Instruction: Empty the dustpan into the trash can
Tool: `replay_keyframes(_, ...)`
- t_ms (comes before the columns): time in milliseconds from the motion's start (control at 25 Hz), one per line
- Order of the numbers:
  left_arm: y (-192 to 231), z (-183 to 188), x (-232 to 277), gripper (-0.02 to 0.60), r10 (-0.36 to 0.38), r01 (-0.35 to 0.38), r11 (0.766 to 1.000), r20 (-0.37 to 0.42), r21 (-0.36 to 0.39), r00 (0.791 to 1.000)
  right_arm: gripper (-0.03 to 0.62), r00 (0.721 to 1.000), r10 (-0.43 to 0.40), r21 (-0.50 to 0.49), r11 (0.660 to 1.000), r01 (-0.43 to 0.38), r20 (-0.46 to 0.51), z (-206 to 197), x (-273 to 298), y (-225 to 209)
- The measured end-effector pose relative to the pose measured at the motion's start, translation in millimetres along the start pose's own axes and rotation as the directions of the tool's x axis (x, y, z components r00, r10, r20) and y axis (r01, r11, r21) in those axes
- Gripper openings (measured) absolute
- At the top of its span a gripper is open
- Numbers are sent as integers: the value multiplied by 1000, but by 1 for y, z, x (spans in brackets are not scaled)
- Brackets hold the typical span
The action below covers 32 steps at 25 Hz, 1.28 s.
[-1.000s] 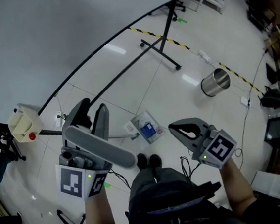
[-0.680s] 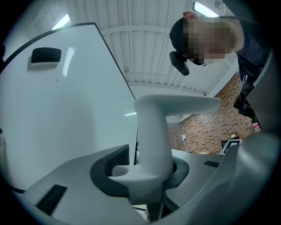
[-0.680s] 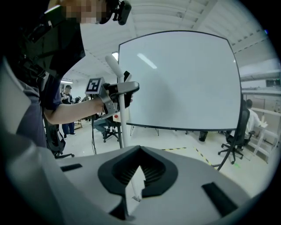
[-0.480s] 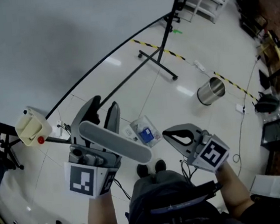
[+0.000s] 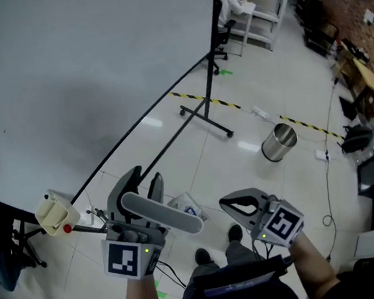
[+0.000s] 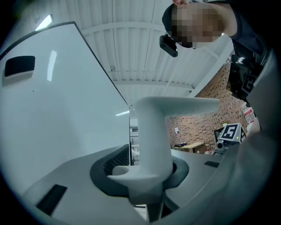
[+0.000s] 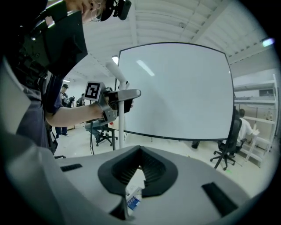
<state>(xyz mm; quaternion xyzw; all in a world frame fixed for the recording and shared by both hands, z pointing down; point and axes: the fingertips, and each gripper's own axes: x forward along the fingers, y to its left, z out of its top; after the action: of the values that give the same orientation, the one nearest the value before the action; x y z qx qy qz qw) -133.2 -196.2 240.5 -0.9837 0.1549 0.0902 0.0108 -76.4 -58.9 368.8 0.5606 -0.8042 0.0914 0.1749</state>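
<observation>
The left tool [image 5: 144,184] is clenched on the pale dustpan handle [image 5: 164,213]. The right tool [image 5: 231,204] is closed and empty. Each marker cube [image 5: 127,259] carries a black-and-white square code. The dustpan [image 5: 183,204] lies below, between both tools, holding a blue-printed packet [image 7: 132,201] whose text is unreadable. Open floor [image 5: 242,169] separates it from the steel trash can [image 5: 278,142], well apart. Yellow-black tape [image 5: 202,99] runs beyond, past the whiteboard [image 5: 66,78] edge.
</observation>
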Motion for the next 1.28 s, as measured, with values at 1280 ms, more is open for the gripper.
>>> replay_keyframes(1280, -154, -3, 227, 146, -107, 108, 994, -29, 13, 994, 12, 983, -37, 102, 995, 18, 182, -39, -137, -232)
